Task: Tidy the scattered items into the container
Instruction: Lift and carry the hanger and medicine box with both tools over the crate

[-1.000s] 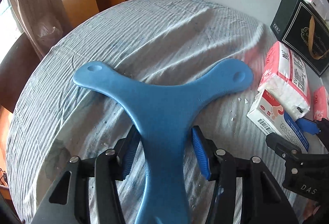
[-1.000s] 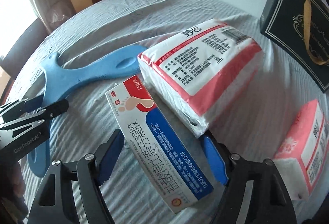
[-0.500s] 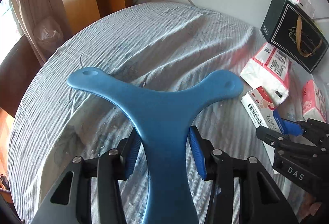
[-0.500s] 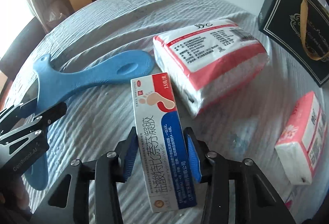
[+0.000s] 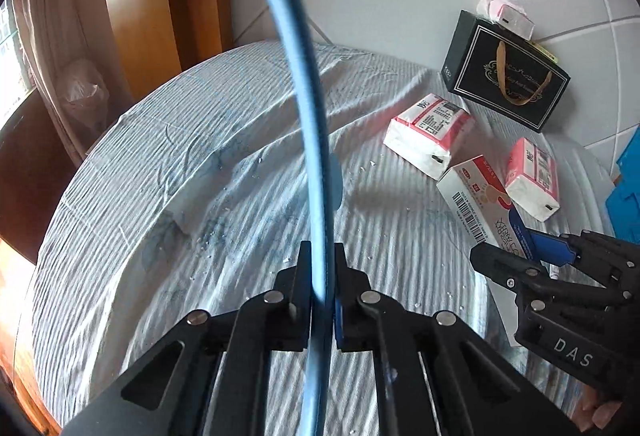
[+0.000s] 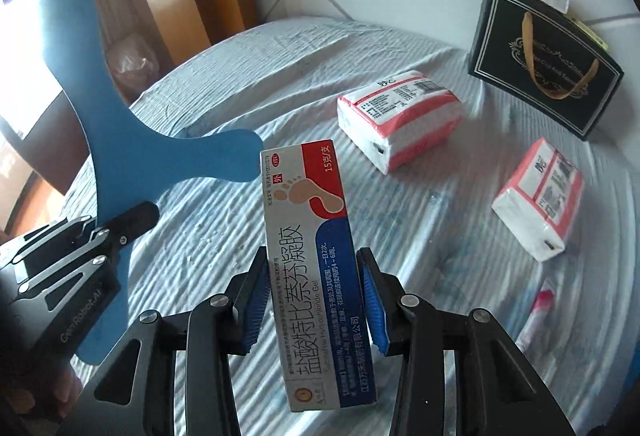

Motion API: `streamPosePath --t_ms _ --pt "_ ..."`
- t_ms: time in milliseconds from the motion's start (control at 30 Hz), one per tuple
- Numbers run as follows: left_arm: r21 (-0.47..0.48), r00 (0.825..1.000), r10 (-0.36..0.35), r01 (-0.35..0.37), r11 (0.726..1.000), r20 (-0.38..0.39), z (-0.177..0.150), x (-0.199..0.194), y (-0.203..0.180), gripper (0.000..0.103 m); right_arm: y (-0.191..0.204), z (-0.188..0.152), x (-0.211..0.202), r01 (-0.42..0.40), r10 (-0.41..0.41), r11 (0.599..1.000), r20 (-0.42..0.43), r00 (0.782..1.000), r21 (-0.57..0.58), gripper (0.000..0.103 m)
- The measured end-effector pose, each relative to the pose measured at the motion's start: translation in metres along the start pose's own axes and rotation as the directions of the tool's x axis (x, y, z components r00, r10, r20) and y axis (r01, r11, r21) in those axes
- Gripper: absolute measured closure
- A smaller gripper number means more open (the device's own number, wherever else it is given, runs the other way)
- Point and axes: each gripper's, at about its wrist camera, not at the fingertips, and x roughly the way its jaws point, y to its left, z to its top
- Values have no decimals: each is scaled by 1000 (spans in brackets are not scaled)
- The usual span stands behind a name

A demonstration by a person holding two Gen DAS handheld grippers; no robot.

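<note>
Nearest the left wrist camera, the left gripper (image 5: pixel 321 300) is clamping a blue three-armed boomerang (image 5: pixel 316 172); its jaws have just been closing and are now pinching the flat plastic edge-on, where a second ago the boomerang was lying flat on the striped cloth of the worktop (image 5: pixel 224 172) with the jaws standing apart on either side. The right gripper (image 6: pixel 316 300) is grasping a foot-gel carton (image 6: pixel 316 276), its jaws having closed from a wider stance onto the carton's sides. Both things are now hanging clear of the cloth, so I judge two pick-ups done and the carry to the container next.

The right wrist view is showing the boomerang broadside, which the left view is reducing to a thin blue line, and also a small pink tube (image 6: pixel 538 310) lying at the right. Further back, two tissue packs (image 6: pixel 398 118) are waiting on the cloth. Farthest, a black gift bag (image 5: pixel 506 80) is standing against the wall, probably the container, with another tissue pack (image 5: pixel 508 12) resting on its top.
</note>
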Motion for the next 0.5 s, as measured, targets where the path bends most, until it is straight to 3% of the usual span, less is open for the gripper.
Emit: streamPosePath --t_ms 233,500 --pt "38 999 5 -7 999 48 -7 -36 -11 95 3 -19 -30 -7 7 999 28 1000 32 61" --pt "106 990 -9 -7 994 144 3 -95 -48 95 -13 -19 -103 -2 -10 997 151 988 74 61"
